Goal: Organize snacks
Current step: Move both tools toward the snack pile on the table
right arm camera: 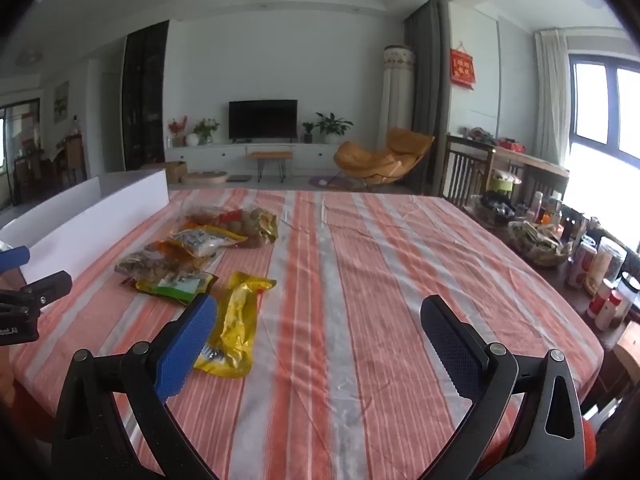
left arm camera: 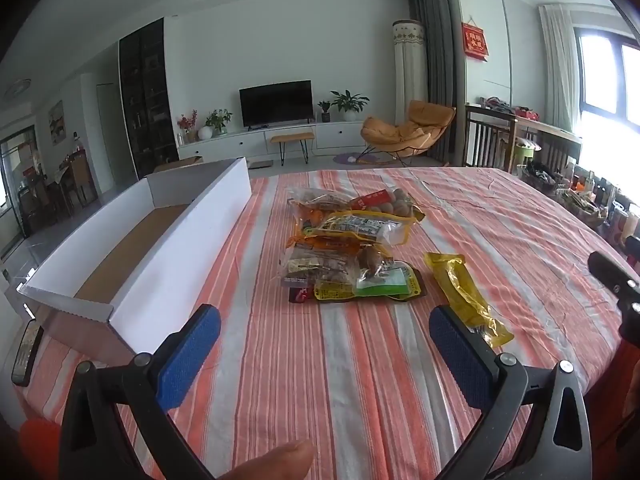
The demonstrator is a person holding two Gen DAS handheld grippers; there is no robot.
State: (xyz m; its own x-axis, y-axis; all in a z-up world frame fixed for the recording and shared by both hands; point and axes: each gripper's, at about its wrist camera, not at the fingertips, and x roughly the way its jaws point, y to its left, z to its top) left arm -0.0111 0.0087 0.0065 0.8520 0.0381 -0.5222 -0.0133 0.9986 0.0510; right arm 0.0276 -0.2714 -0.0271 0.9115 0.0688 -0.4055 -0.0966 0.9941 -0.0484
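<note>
Left wrist view: my left gripper (left arm camera: 324, 344) hangs over the striped tablecloth (left arm camera: 380, 380), jaws spread wide with nothing between them, tilted down toward the cloth. A thumb (left arm camera: 276, 460) shows at the bottom edge. Ahead lies the heap of snack packets (left arm camera: 348, 248), its long axis running away from me toward the far edge of the table; packets overlap, so I can't count them. Just right of the heap and apart from it, a single yellow packet (left arm camera: 466, 296) lies flat, long axis slanting from far-left to near-right, its near end just beyond my right-hand fingertip. To the left of the heap sits a long white open box (left arm camera: 192, 248) with a brown cardboard floor, its length also running away from me; its tall near wall stands between the snacks and the box's inside. A dark phone-like object (left arm camera: 27, 354) lies at the table's left edge beside the box. Right wrist view: my right gripper (right arm camera: 318, 324) is likewise fully parted and holding nothing, over bare cloth, the yellow packet just behind its left finger. Bottles and jars (right arm camera: 600, 276) crowd a side table to the right, off the cloth.
</note>
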